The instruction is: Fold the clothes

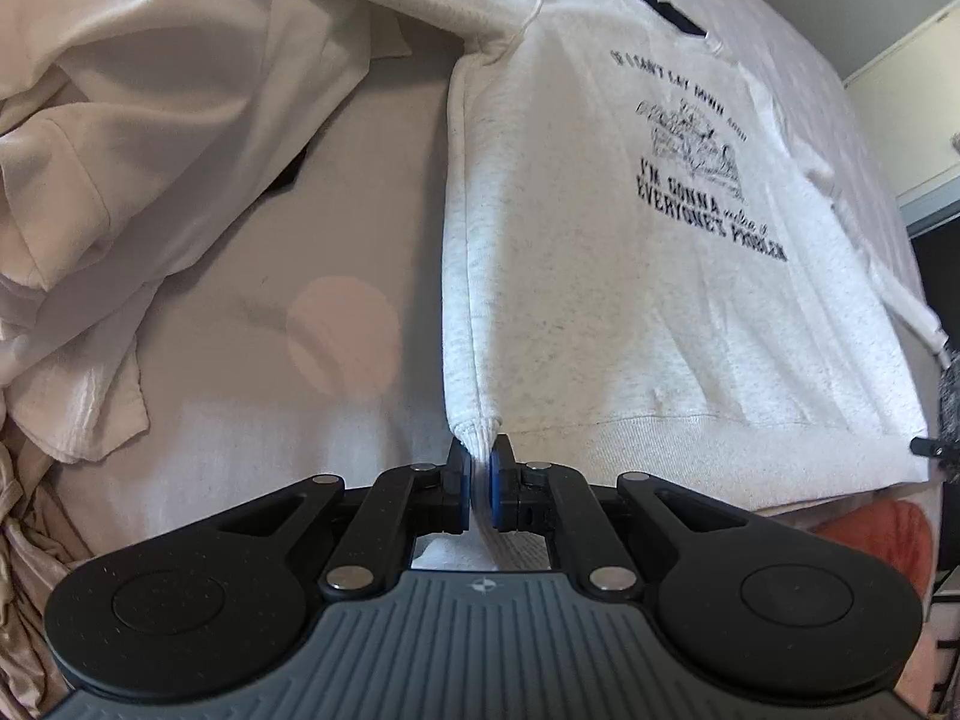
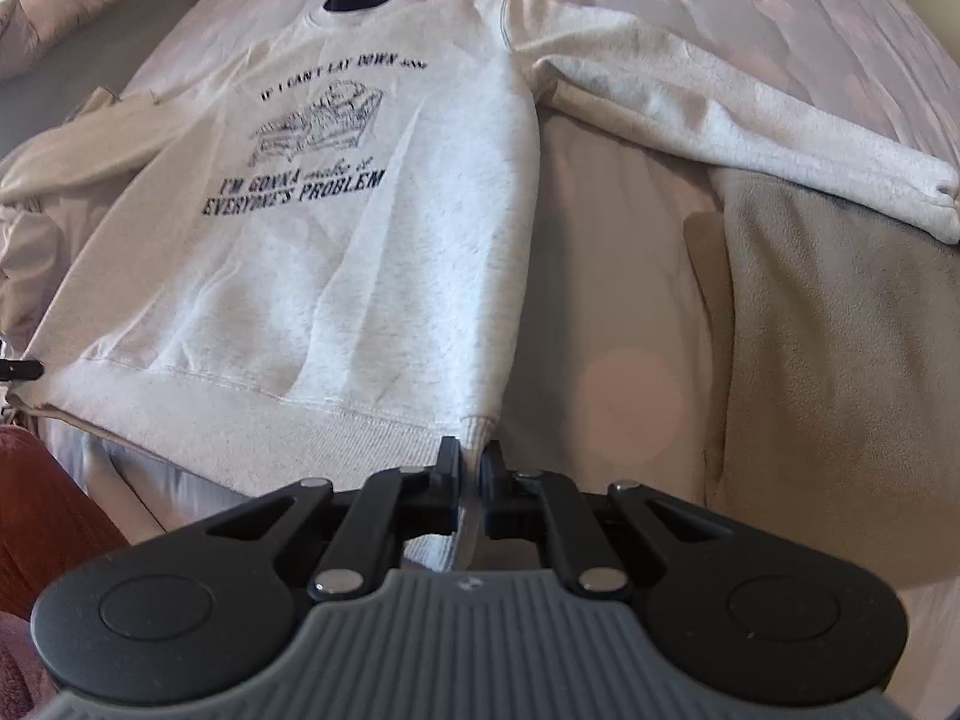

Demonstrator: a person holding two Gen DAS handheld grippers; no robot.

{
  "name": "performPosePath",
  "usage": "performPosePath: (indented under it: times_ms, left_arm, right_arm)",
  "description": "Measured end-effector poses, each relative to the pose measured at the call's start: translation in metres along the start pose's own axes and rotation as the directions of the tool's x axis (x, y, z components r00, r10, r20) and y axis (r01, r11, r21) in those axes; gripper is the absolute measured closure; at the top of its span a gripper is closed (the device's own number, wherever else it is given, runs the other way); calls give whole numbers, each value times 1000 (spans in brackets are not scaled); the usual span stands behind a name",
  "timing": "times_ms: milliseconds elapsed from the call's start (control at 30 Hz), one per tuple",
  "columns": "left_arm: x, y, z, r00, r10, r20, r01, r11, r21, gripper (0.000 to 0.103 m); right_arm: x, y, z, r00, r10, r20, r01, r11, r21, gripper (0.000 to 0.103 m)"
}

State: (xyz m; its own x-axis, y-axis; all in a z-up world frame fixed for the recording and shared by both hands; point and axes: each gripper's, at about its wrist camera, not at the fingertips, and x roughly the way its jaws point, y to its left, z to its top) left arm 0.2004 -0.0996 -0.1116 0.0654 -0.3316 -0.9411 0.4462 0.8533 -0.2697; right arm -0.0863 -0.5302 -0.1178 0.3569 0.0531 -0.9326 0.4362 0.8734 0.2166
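Left wrist view: the left claw [image 1: 478, 468] pinches one bottom corner of a pale grey fleece sweatshirt with dark printed lettering [image 1: 630, 276], lying face up on a bed with a light cover [image 1: 336, 252]. Right wrist view: the right claw [image 2: 470, 468] is pressed together on the other hem corner [image 2: 477, 420]. The fold looks just begun; next, both corners probably need carrying up toward the collar. One long sleeve [image 2: 720, 114] lies spread sideways. A heap of cream clothes [image 1: 132, 138] sits beside it.
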Motion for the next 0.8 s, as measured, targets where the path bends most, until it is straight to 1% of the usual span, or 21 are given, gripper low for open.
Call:
performPosePath:
  times_ms: [67,100,267,400,433,467,500,533,567,633,700,767,800]
  left_arm:
    - [15,-6,1,996,78,-31,-77,996,44,99]
    - [24,-8,3,993,104,-50,-101,994,52,98]
    - [53,-12,11,975,179,-130,-170,983,72,97]
    - [70,-10,12,961,221,-166,-212,975,73,91]
    - [71,-9,12,961,222,-167,-213,975,69,90]
    - [71,-9,13,961,221,-168,-213,975,64,88]
    - [67,-8,14,965,204,-162,-198,979,54,88]
    - [63,-7,14,970,188,-156,-183,982,45,87]
    - [58,-6,15,974,172,-149,-168,985,37,85]
    - [44,-6,16,982,152,-117,-148,988,40,83]
    - [31,-7,20,988,136,-71,-133,990,51,77]
    - [19,-11,25,993,118,-21,-117,992,56,68]
    - [15,-14,29,994,113,3,-113,992,56,66]
  right_arm:
    - [24,1,-3,999,-9,-43,9,1000,1,96]
    - [36,2,-3,998,-16,-63,16,1000,1,96]
    - [76,-5,-10,990,-46,-136,48,999,14,95]
    - [86,-9,-13,988,-47,-149,50,999,14,95]
    - [85,-9,-14,989,-42,-143,44,999,11,94]
    - [82,-9,-15,990,-34,-134,35,999,7,91]
    - [78,-8,-16,992,-28,-122,29,1000,7,88]
    - [73,-9,-18,994,-21,-104,22,1000,8,83]
    - [68,-11,-20,996,-12,-83,12,1000,11,72]
    - [52,-20,-26,999,29,-29,-28,999,40,65]
    - [36,-34,-29,998,52,25,-54,995,82,63]
    - [18,-54,-29,995,49,89,-61,989,135,62]
    - [9,-65,-28,992,41,123,-62,984,168,62]
